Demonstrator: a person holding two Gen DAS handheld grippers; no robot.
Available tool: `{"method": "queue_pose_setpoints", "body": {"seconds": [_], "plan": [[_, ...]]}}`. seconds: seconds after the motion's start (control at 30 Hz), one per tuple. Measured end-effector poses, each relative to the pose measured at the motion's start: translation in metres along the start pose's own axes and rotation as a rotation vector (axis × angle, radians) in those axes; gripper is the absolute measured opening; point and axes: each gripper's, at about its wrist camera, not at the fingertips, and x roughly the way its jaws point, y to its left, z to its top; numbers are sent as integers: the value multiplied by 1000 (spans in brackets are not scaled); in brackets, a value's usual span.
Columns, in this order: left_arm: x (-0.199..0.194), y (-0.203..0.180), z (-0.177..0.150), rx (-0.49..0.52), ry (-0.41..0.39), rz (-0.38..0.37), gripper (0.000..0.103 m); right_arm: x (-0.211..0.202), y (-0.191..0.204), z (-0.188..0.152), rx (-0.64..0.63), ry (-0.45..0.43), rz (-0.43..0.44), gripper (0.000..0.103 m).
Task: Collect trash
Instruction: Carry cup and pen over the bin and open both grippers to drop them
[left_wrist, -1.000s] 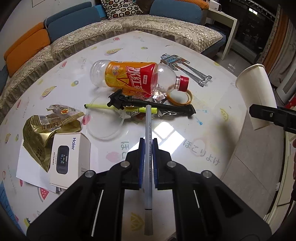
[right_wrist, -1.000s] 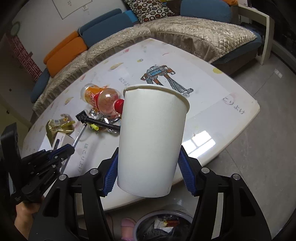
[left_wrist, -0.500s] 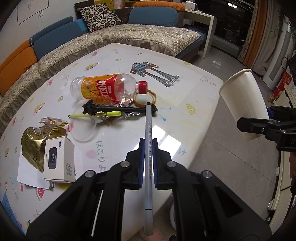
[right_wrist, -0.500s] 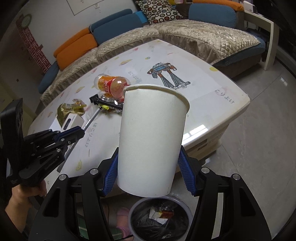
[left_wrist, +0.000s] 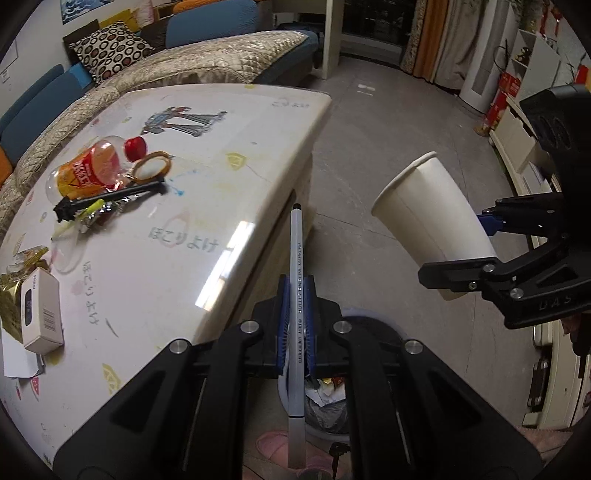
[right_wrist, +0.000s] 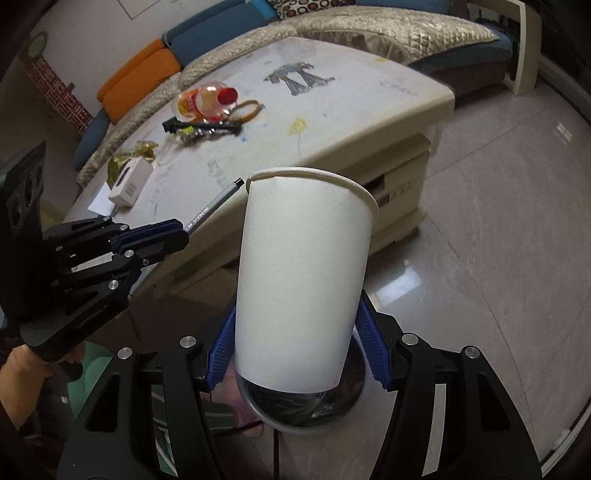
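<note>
Nearest in the left wrist view, left gripper (left_wrist: 296, 325) closed narrow on a grey pen (left_wrist: 297, 280), blue pads pressing both sides of the barrel, black tip pointing forward past the table edge and tail end hanging back toward the camera. Directly below the pen, a round trash bin (left_wrist: 328, 410) lined with a dark bag, crumpled paper and wrappers inside. In the right wrist view, right gripper (right_wrist: 297, 350) clamped on a white paper cup (right_wrist: 303, 277), blue pads against both sides of the lower wall, rim away from the camera, cup bottom just over the bin rim (right_wrist: 258, 410). To the left in the same view, a hand (right_wrist: 22, 363) under the black body of the left gripper. Farther, on the white table (left_wrist: 207, 177), a small white box (left_wrist: 40, 310) beside a gold wrapper (left_wrist: 7, 306) and sheets of paper near the left edge. Beyond these, a black tool (left_wrist: 110, 197) lying across foil scraps and a yellow-green item, touching a ring of tape (left_wrist: 151, 166). Just behind, a plastic bottle (left_wrist: 88, 171) on its side with orange label and red cap. Farthest, a sofa (left_wrist: 177, 66) with quilted cover and a patterned cushion (left_wrist: 107, 44).
</note>
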Motion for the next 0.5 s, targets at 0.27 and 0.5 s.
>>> {"method": "queue_pose_setpoints", "body": {"seconds": [0.27, 0.5], "plan": [[53, -38, -42, 75, 131, -35, 6, 49, -31, -60, 89, 126, 19, 61], [104, -48, -77, 76, 242, -46, 6, 100, -45, -101, 150, 218, 49, 61]]}}
